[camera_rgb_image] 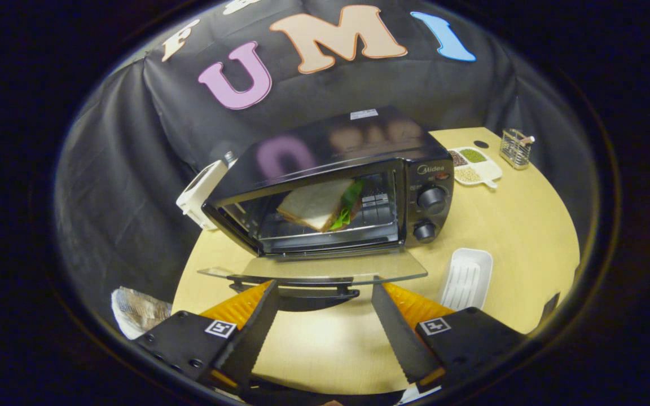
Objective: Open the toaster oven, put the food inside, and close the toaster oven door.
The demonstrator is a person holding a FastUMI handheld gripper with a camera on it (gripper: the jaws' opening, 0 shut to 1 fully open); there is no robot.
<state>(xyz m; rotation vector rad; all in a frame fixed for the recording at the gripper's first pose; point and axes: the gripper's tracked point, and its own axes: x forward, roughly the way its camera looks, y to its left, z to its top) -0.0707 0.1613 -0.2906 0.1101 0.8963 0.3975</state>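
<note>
A black toaster oven (pixel 330 186) stands on the round wooden table (pixel 505 225), just beyond my fingers. Its glass door (pixel 313 272) lies folded down flat toward me, with the dark handle (pixel 316 293) at its front edge. Inside on the rack rests a triangular sandwich (pixel 319 204) of white bread with green lettuce. My gripper (pixel 323 288) is open, its fingertips either side of the door handle, with nothing held between them.
A white ridged tray (pixel 466 277) lies right of the open door. Behind the oven's right side sit a divided dish of beans (pixel 474 165) and a wire holder (pixel 515 148). A white appliance (pixel 201 194) leans at the oven's left; a crumpled bag (pixel 136 310) lies beside the left finger.
</note>
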